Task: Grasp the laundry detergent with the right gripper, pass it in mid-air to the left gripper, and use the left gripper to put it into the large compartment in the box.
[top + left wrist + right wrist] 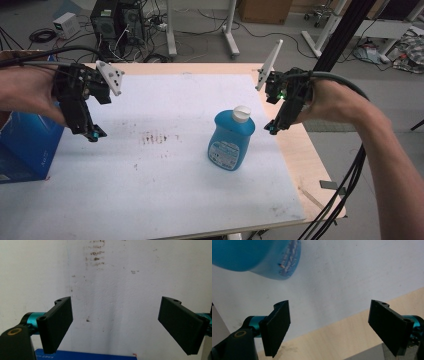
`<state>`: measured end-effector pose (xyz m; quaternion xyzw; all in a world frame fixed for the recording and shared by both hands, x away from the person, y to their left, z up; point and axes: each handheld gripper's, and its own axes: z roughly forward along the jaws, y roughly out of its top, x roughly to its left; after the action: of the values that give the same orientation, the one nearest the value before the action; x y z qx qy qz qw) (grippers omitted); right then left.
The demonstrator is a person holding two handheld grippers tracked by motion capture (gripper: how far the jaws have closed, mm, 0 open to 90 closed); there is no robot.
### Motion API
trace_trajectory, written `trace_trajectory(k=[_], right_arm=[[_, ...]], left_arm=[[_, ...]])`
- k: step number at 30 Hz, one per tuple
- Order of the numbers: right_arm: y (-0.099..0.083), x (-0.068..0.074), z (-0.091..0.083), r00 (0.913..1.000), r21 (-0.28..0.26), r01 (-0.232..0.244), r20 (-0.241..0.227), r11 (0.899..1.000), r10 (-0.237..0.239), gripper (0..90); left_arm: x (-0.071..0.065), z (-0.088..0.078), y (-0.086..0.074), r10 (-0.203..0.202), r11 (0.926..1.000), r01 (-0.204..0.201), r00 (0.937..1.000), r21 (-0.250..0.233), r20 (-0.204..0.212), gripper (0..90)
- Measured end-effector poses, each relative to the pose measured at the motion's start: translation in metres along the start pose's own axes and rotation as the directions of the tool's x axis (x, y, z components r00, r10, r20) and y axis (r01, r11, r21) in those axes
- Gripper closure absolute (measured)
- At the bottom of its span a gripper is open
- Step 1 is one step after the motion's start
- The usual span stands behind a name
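On white mat, blue bottle, label print unreadable.

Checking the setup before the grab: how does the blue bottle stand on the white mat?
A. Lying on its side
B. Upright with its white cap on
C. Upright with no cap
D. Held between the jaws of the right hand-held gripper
B: the blue bottle stands upright on the white mat, its white cap on top, free of both hand-held grippers.
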<state>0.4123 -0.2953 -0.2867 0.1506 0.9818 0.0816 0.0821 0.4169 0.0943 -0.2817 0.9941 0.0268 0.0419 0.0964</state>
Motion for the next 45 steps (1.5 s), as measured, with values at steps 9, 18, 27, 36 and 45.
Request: trace_trajectory(k=[9,18,27,36,45], right_arm=[[-0.015,0.035,0.008,0.9981,-0.106,-0.061,0.006,0.992,0.062,17.1],[-0.023,0.059,0.020,0.9841,-0.292,-0.177,-0.035,0.940,0.174,17.1],[-0.027,0.073,0.043,0.9638,-0.433,-0.264,-0.085,0.862,0.253,17.0],[-0.023,0.080,0.054,0.9503,-0.541,-0.288,-0.061,0.790,0.305,17.0],[-0.018,0.081,0.067,0.9430,-0.573,-0.306,-0.074,0.760,0.324,17.0]], left_arm=[[0.002,-0.001,-0.003,-0.018,0.9998,0.018,0.9998,0.000,-0.011,12.5],[0.003,-0.002,-0.003,-0.024,0.9997,0.024,0.9995,-0.008,-0.020,12.5],[0.005,-0.006,-0.006,-0.041,0.9988,0.040,0.9986,-0.029,-0.034,12.5],[0.006,-0.008,-0.010,-0.048,0.9985,0.047,0.9981,-0.028,-0.039,12.5],[0.006,-0.007,-0.012,-0.055,0.9981,0.054,0.9976,-0.030,-0.042,12.5]])
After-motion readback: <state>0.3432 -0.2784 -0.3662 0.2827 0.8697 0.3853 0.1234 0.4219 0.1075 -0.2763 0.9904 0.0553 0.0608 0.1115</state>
